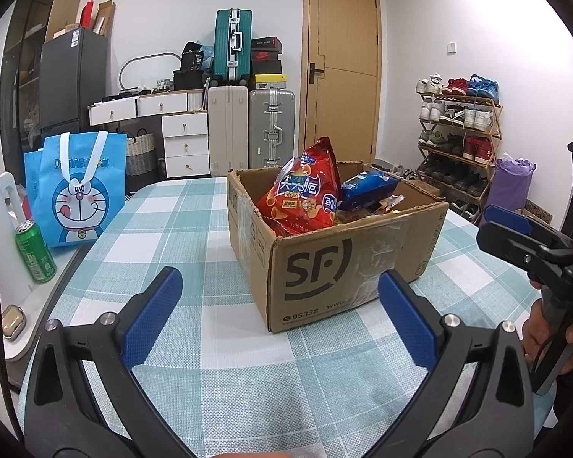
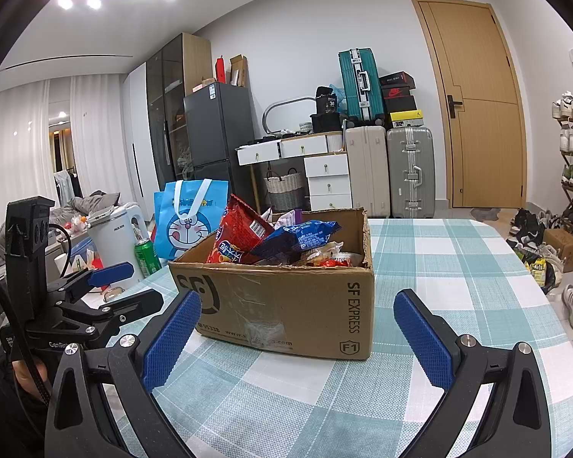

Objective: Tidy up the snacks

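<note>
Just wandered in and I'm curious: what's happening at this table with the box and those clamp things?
A person holds a pair of tongs in each hand, the left tongs and the right tongs, both open and empty above the checked tablecloth. Both point at a cardboard box full of snacks, among them a red chip bag and a blue packet. Nothing has been picked up yet; the sorting has not begun.

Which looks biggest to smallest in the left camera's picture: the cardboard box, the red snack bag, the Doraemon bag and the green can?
1. Cardboard box, by far the largest.
2. Doraemon bag and red snack bag look about alike; the snack bag is partly sunk in the box, so I won't rank them.
3. Green can, smallest.
</note>
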`<state>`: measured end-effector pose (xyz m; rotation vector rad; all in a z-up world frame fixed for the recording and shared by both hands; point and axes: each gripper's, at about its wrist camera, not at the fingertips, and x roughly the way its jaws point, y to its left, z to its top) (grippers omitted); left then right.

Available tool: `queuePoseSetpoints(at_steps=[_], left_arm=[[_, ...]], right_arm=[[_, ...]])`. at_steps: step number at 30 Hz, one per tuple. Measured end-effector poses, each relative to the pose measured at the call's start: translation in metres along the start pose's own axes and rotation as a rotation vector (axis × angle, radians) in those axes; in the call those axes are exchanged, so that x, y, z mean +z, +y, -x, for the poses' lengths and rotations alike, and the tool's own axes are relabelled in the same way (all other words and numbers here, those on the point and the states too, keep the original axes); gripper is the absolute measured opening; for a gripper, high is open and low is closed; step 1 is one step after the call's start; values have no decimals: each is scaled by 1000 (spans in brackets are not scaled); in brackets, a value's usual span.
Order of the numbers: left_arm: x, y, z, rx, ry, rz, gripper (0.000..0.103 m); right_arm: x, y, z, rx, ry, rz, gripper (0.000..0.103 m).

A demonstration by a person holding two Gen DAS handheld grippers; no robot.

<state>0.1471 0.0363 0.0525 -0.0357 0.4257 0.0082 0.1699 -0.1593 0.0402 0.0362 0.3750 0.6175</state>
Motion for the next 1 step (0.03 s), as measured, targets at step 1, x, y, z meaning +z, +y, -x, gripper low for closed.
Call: queuePoseSetpoints(at_steps=[1], left_arm=[[0,0,0,0,-1,-1,102]], right_arm=[[0,0,0,0,0,0,103]])
